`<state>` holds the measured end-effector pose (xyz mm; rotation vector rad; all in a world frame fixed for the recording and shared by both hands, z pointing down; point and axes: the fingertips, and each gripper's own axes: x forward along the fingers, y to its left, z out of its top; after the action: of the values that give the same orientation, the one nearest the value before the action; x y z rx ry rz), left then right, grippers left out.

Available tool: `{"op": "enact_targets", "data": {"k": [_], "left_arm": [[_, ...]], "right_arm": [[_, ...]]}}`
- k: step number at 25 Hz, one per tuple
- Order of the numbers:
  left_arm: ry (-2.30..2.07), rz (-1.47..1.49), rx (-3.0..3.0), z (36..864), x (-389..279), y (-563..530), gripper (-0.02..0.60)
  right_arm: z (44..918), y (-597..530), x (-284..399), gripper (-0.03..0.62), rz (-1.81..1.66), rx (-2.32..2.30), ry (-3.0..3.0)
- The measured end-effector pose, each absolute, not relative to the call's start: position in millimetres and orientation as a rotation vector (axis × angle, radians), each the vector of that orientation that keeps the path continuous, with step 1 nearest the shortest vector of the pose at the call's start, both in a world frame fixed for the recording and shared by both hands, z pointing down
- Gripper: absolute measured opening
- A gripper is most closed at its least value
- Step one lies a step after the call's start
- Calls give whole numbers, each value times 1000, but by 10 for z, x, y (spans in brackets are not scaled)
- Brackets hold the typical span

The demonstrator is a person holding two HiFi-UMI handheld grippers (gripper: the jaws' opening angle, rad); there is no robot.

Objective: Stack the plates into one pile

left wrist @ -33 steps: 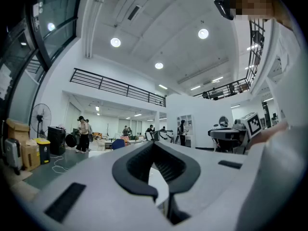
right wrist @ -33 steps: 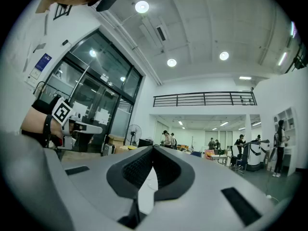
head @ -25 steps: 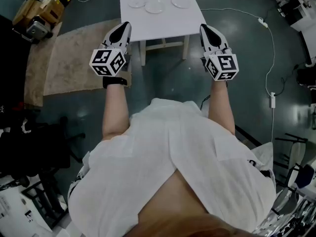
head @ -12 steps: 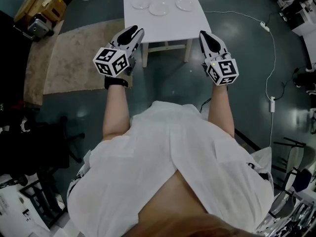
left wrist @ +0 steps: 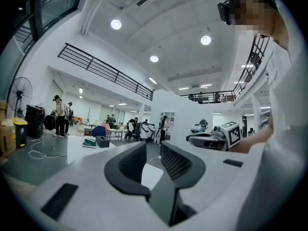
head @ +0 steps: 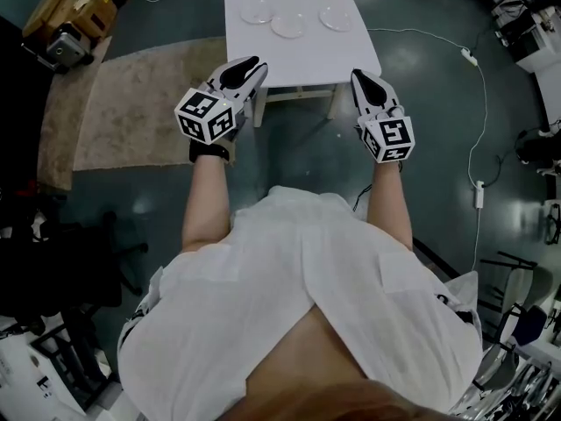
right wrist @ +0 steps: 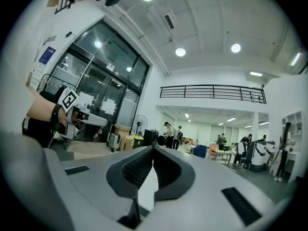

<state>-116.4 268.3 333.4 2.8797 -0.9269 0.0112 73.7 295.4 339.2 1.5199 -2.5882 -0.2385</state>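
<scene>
Three plates (head: 288,24) well beyond left hand-held gripper (head: 253,62) (parted, empty, just narrowing) and right hand-held gripper (head: 360,75) (pressed together).

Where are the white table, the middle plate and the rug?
white table (head: 302,58), head view, bare top near its front edge.
middle plate (head: 288,24), head view, the plate's centre.
rug (head: 123,103), head view, the rug's middle.

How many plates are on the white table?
3. They lie side by side in a row near the far end of the white table: a left plate, a middle plate and a right plate. The picture cuts off the table's far end, so more may be hidden.
</scene>
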Motion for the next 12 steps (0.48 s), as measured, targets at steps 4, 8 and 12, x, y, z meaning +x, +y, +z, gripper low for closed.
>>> {"op": "enact_targets", "data": {"k": [4,8,12], "left_arm": [[-957,26,2890,3408,-1340,2526,87],[-820,-34,2856,3430,-1401,2443,162],[-810,-55,2871,3460,-1410,2264,167]], "right_arm": [[3449,2771,698,26,-160,1601,-2542],[3456,2661,589,26,-162,1615,-2513],[3472,2524,571,26,-112,1646,-2516]]}}
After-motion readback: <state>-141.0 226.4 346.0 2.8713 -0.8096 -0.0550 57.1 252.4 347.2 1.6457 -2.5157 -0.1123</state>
